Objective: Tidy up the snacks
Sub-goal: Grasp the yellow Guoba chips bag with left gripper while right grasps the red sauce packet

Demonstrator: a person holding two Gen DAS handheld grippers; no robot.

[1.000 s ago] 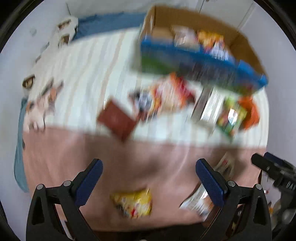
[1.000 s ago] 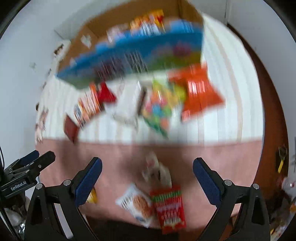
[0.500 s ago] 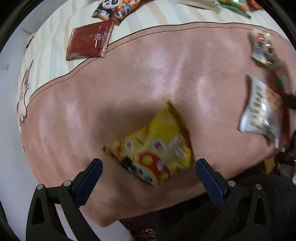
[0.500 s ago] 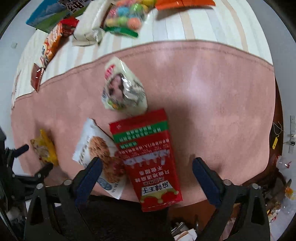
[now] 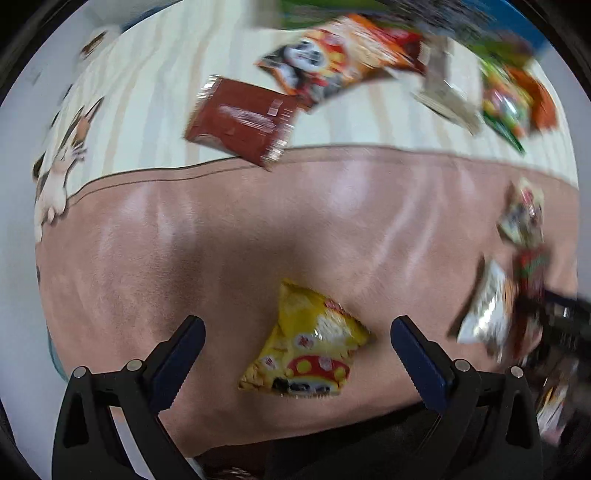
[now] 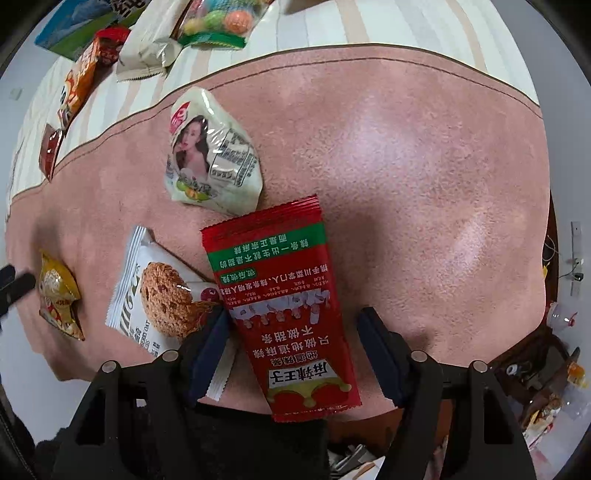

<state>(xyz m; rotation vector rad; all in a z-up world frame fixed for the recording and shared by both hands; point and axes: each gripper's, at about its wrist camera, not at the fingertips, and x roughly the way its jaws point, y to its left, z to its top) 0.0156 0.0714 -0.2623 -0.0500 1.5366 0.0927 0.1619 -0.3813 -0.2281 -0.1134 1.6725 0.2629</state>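
Observation:
A yellow snack bag [image 5: 306,354] lies on the pink blanket [image 5: 221,240], between the wide-open fingers of my left gripper [image 5: 295,328], which touch nothing. My right gripper [image 6: 293,317] points down over a red packet with green band [image 6: 280,280]. Its jaws are closing with the packet between them. The left pad [image 6: 214,339] is at the packet's edge; a gap shows at the right pad. A white cookie packet [image 6: 159,291] lies partly under the red packet and the left pad. A white bag with a portrait [image 6: 210,158] lies just beyond.
On the striped sheet [image 5: 155,110] farther off lie a dark red packet [image 5: 240,122], a panda bag [image 5: 325,70], a cream packet [image 6: 151,48] and a candy bag [image 6: 218,22]. A blue box [image 6: 74,26] is at the far edge. Clutter lies past the blanket's right edge.
Both grippers sank toward the blanket from a view of the box. The right jaws narrowed around the red packet. The yellow bag now sits between the left fingers.

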